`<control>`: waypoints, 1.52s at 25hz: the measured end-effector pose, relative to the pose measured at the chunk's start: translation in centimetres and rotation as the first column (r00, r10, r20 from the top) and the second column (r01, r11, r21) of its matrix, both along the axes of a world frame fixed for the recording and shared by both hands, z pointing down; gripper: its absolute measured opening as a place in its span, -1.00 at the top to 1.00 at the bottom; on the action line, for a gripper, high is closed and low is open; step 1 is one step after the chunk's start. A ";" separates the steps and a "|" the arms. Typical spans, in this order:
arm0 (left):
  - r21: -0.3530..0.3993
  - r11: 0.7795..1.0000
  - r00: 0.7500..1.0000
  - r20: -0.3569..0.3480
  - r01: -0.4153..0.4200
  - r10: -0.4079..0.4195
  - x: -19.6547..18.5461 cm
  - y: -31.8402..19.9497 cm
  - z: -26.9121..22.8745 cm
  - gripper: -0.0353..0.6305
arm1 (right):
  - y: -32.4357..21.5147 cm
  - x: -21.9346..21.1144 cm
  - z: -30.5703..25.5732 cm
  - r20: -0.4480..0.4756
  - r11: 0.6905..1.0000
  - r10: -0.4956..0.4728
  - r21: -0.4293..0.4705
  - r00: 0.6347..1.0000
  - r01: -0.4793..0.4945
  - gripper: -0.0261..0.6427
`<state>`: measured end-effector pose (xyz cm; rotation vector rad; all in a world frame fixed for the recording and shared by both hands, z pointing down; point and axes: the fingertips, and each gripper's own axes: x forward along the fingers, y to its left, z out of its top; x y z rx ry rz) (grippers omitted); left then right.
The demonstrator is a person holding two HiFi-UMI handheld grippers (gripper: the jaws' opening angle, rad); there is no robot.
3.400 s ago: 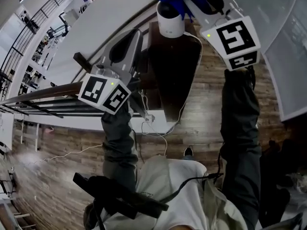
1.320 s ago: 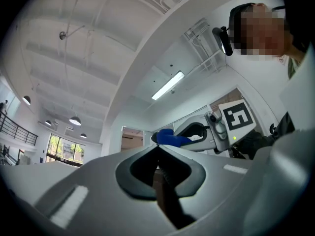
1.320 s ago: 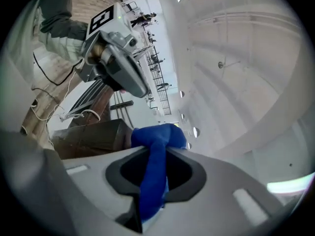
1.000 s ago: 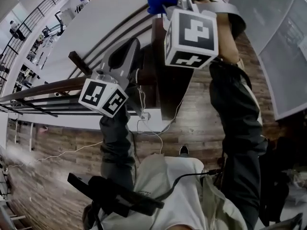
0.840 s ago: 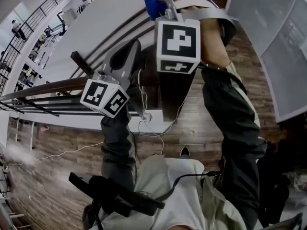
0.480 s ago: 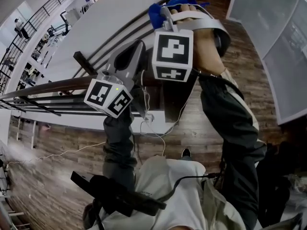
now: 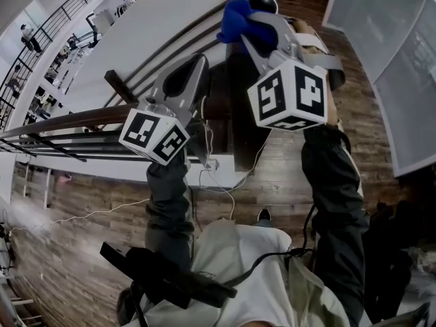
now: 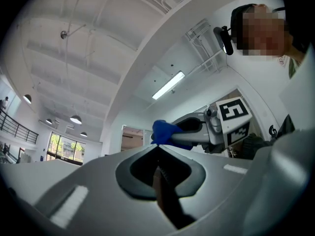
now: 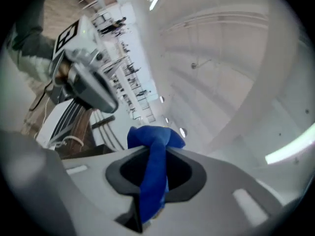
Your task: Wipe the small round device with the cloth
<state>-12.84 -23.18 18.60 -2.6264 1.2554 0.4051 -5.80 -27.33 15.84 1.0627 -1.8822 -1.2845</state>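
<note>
**Cloth pinched beside the device**

The left gripper [image 7: 196, 61], jaws pressed together on nothing, hangs just left of the narrow dark stand [image 7: 240, 125]. The right gripper [image 7: 240, 24] clenches the blue cloth [image 7: 235, 13], bunched just beside the small round device [image 7: 262, 2] at the stand's far end. Open wood floor [image 7: 286, 176] surrounds the stand.

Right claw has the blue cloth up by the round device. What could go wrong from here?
1. The device stands on a narrow dark ledge. The left claw is shut, empty and off to the side rather than bracing it, so a firm wipe might push it off.
2. The right claw pinches only a strip of the cloth, which may slip free.
</note>
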 end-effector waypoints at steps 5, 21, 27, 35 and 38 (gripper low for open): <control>0.007 1.000 1.000 0.012 -0.008 0.008 0.3 -0.1 -0.6 0.88 | -1.2 3.5 -3.6 0.230 1.000 0.014 -0.022 0.973 -0.010 0.69; -0.031 0.997 0.997 -0.030 -0.076 0.075 2.0 -2.0 -0.9 0.88 | -1.1 6.5 0.9 0.477 0.986 0.010 -0.151 0.879 0.071 0.70; -0.030 0.996 0.995 -0.037 -0.089 0.087 2.7 -2.4 -0.5 0.88 | -2.4 7.5 -3.1 0.563 0.992 0.007 -0.111 0.826 0.067 0.70; -0.050 0.993 0.994 -0.018 -0.106 0.105 3.9 -2.3 0.7 0.88 | -3.1 7.0 2.4 0.550 0.969 0.041 -0.225 0.834 0.101 0.70; -0.061 0.991 0.992 -0.021 -0.122 0.121 4.6 -2.5 1.4 0.88 | -2.9 7.1 3.1 0.541 0.962 0.049 -0.250 0.840 0.105 0.70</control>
